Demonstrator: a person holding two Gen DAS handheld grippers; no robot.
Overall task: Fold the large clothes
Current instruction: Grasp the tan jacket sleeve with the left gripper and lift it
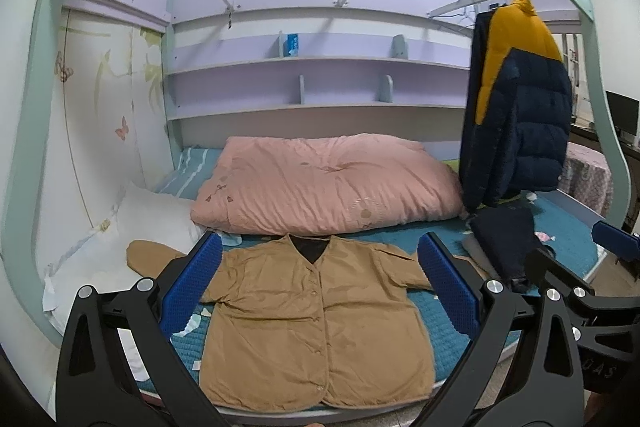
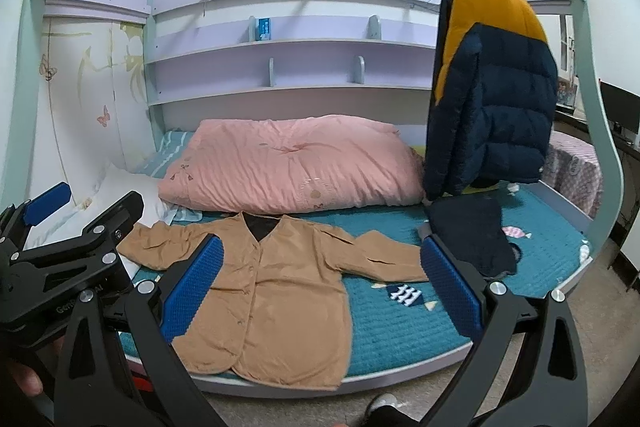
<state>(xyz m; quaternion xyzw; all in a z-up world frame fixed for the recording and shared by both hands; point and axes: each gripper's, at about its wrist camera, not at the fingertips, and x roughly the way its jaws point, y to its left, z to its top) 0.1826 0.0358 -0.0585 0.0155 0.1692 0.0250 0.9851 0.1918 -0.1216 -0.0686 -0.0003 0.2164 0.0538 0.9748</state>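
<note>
A tan buttoned jacket (image 1: 316, 319) lies flat, front up, on the teal bed cover (image 1: 444, 339), sleeves spread to both sides, hem at the near bed edge. It also shows in the right wrist view (image 2: 272, 299). My left gripper (image 1: 320, 283) is open and empty, held above the jacket's chest. My right gripper (image 2: 324, 287) is open and empty, over the jacket's right half and sleeve. Each gripper shows at the edge of the other's view.
A pink quilt (image 1: 328, 179) lies behind the jacket. A white pillow (image 1: 120, 239) is at the left. A folded dark garment (image 2: 472, 235) lies at the right. A navy and yellow puffer jacket (image 2: 492, 91) hangs at the right. Shelves (image 1: 312, 67) line the back wall.
</note>
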